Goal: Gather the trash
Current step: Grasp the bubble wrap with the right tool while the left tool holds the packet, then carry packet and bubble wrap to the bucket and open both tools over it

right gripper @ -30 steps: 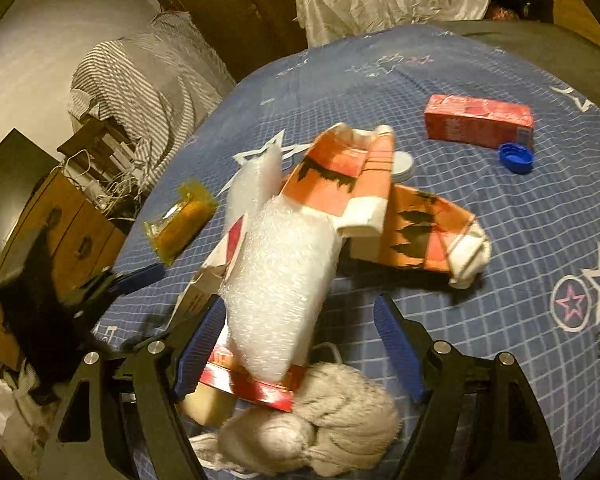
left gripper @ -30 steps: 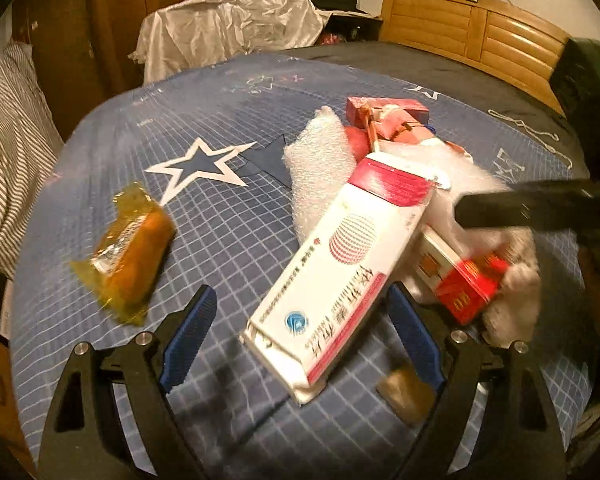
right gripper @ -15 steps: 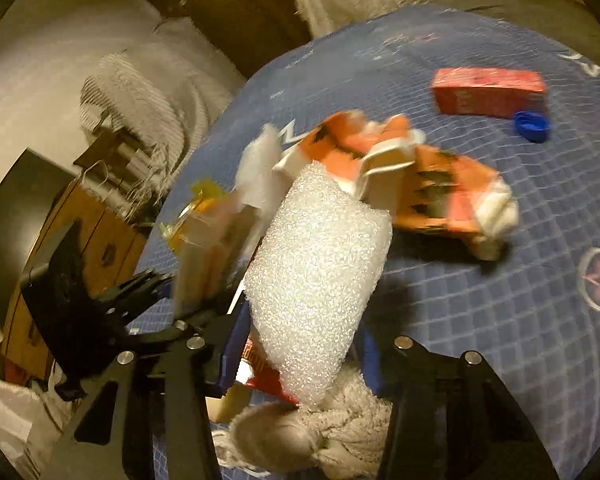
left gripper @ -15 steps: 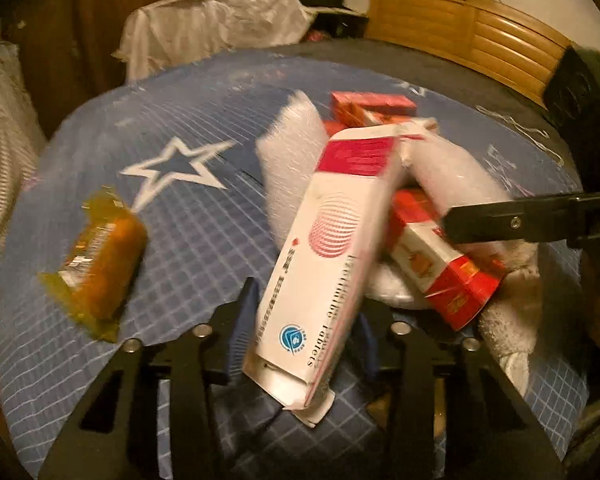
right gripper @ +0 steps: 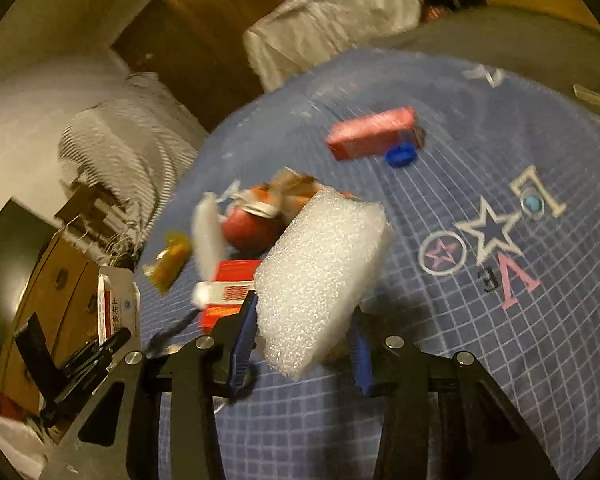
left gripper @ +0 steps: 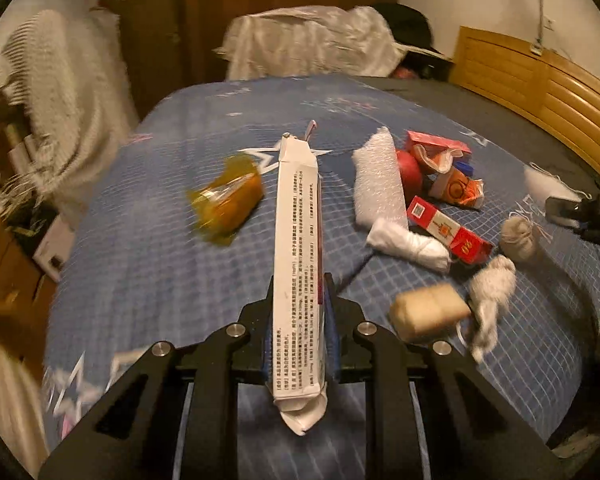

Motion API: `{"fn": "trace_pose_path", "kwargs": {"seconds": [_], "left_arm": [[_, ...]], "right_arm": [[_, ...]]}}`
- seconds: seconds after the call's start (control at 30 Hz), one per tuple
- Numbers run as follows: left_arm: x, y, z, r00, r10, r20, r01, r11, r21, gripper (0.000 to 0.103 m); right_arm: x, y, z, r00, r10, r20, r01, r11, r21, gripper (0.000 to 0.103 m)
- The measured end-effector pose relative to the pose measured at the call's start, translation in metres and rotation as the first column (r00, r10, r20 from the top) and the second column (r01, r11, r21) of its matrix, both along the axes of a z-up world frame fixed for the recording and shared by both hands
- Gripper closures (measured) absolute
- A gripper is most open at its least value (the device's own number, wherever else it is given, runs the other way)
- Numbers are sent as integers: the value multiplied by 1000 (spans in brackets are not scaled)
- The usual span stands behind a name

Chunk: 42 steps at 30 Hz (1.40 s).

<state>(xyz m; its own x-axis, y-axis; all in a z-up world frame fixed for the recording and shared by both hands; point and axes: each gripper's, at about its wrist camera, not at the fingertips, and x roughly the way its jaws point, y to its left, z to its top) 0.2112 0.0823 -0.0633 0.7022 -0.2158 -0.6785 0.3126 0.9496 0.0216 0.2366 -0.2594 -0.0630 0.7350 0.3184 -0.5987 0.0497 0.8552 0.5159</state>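
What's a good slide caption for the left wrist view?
Left tool clamps a long white carton above the trash-strewn blue bedspread.

Snack packet (left gripper: 229, 199) left of the held-up medicine box (left gripper: 298, 264), on the bed (left gripper: 140, 264). Foam roll (left gripper: 378, 178), cigarette pack (left gripper: 448, 230) and rag (left gripper: 490, 292) lying right.

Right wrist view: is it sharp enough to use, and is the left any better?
Right wrist view: dim warm light, red carton motion-smeared, white foam block fairly sharp. Left wrist view: long white box crisp, yellow snack wrapper and edges blurred.
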Motion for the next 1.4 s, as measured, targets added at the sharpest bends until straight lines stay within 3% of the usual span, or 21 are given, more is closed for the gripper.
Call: {"fn": "trace_pose_path", "kwargs": {"seconds": [0.17,0.4,0.93,1.4], "left_arm": [[-42,6,13,992,123,27,-123,992,25,85],[-71,12,25,955,292,47,-294,954,53,85],[-101,19,34,926,368,88,-373,927,45,85],[-110,53,45,865,483,138,-495,866,71,85]], "right_arm": [[-27,23,22,994,78,70,-74,996,-58,64],[-61,71,30,975,205,84,-193,972,-134,74],[-95,106,37,953,286,100,-262,944,-203,76],[-98,164,64,907,400,134,-355,896,-268,76]]}}
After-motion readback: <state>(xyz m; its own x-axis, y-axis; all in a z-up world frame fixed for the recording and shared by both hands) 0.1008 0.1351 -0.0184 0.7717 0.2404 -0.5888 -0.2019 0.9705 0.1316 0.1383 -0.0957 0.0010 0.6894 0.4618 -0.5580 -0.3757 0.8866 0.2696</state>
